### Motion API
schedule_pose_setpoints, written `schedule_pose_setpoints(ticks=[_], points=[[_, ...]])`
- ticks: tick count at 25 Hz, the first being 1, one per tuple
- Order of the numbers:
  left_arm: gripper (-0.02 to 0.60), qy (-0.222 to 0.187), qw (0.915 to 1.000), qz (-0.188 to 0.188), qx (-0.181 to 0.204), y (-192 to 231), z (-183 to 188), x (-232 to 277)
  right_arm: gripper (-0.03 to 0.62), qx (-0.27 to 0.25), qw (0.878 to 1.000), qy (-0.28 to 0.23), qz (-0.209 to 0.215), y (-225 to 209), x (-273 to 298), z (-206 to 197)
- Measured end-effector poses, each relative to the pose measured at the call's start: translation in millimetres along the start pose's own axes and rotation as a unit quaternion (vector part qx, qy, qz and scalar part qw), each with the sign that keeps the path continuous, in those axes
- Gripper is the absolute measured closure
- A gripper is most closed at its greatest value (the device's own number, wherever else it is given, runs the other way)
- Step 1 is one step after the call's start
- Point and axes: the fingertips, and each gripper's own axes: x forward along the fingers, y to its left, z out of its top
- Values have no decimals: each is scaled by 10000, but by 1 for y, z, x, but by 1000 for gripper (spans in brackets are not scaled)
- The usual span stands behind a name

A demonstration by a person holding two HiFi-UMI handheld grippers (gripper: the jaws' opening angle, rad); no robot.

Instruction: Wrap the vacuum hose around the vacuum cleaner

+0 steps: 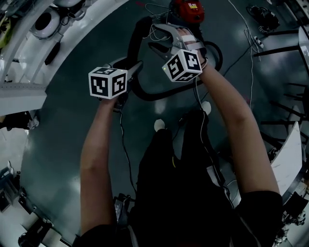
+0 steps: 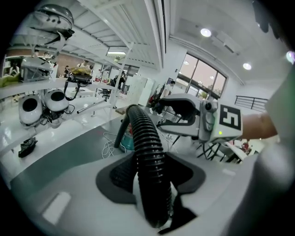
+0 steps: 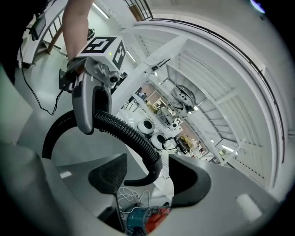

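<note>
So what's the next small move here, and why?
Probably close the right gripper on the hose: its jaws stand open with the hose's bend seemingly between them, the left gripper grips it further along, and the vacuum waits below.

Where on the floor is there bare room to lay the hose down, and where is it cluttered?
Bare floor lies left of the hose, up to the white shelving. It is crowded around the vacuum cleaner, beside a tangled white cord.

The head view's top edge cuts off the vacuum cleaner [image 1: 189, 10]; the left gripper [image 1: 134, 65] covers some hose [image 1: 145, 94]
</note>
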Motion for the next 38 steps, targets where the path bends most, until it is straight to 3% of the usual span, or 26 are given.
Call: schedule_pose_setpoints(ticks=[6,11,16,21,32,38], points=[[390,45,10000,-37,17,-1,3,2,312,359,9991,85,-198,-15,-1,0],[391,244,9996,-60,144,-10,-6,14,312,343,9992,218,-54,2,-12,-16],[393,296,9991,116,262,-21,-10,24,318,277,9993,254,-73,-10,-26,-42],[393,265,9993,236,106,-20,-13,26,319,420,9985,335,41,-14,-25,-54],[394,821,9953,-183,476,-30,-61,31,321,734,9941,626,488,61,-21,-56],[394,796,9962,-183,318,-26,-76,16,322,602,9940,725,554,76,-24,-47]])
